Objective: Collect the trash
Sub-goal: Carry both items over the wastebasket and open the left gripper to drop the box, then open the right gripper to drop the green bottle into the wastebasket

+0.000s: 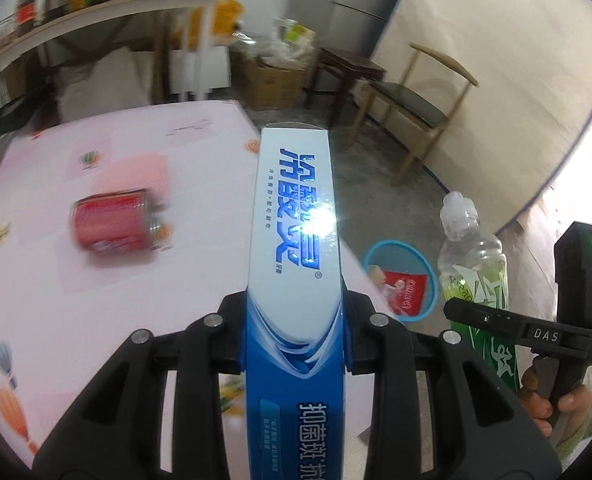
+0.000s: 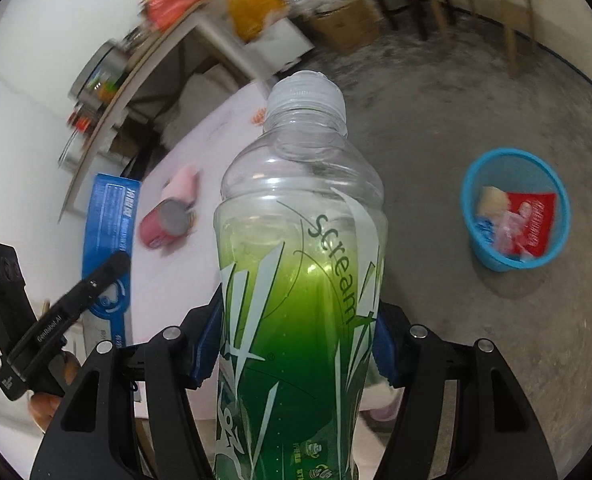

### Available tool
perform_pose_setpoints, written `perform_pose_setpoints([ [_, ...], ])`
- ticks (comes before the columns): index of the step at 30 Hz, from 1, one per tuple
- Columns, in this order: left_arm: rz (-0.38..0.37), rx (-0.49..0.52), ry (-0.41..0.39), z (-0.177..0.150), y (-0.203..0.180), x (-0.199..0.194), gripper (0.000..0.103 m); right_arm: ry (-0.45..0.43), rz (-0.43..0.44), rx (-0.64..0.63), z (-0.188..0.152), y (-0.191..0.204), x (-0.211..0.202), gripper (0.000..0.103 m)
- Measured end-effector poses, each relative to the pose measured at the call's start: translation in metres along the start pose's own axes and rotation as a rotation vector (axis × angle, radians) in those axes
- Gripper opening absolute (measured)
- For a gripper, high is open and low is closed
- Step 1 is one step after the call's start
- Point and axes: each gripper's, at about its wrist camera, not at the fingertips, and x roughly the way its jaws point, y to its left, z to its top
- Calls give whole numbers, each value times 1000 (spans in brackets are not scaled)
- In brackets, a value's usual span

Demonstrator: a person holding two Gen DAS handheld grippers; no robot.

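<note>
Left fingers [image 1: 293, 344] grip a toothpaste box [image 1: 293, 216], right fingers [image 2: 296, 348] a bottle [image 2: 300, 264] (label legible here only).

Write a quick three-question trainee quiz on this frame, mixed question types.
1. True or false: the left gripper grips a toothpaste box.
2. What does the right gripper hold? A) red can B) plastic bottle C) pink pack
3. Where does the blue bin stand?

Key: 1 true. 2 B. 3 On the floor beside the table, with wrappers already inside. The red can lies on the table.
</note>
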Motion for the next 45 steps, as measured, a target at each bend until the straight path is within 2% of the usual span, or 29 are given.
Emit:
perform_pose_setpoints([
  [3, -41, 48, 21, 10, -21, 19, 31, -34, -20, 61, 9, -30, -9, 61],
  [8, -111, 122, 75, 27, -61, 49, 31, -153, -75, 183, 10, -89, -42, 61],
  [12, -167, 180, 109, 38, -92, 73, 31, -218, -153, 303, 4, -141, -65, 61],
  [16, -230, 242, 165, 48, -134, 108, 31, -217, -179, 409, -5, -187, -65, 61],
  [20, -269, 278, 284, 52, -178, 161, 31, -175, -148, 510, -9, -227, -41, 61],
  [23, -252, 293, 373, 48, -205, 207, 31, -111, -115, 554, -5, -250, -14, 61],
  [28, -210, 261, 446, 52, -235, 276, 32, -68, -107, 577, 3, -265, 10, 61],
  [29, -208, 251, 447, 53, -241, 288, 36, -64, -108, 579, 5, -267, 13, 61],
  [30, -206, 241, 448, 54, -247, 299, 58, -60, -110, 579, 7, -266, 15, 61],
  [31, -185, 231, 440, 57, -252, 316, 77, -54, -114, 576, 9, -267, 17, 61],
  [34, -85, 218, 447, 56, -250, 343, 77, -45, -128, 570, 7, -266, 20, 61],
  [36, -87, 194, 464, 56, -245, 346, 77, -37, -139, 563, 6, -269, 21, 61],
  [39, -76, 211, 452, 59, -236, 331, 77, -12, -160, 552, 9, -271, 26, 61],
  [45, -95, 250, 366, 70, -200, 252, 77, 26, -202, 513, 25, -272, 47, 61],
])
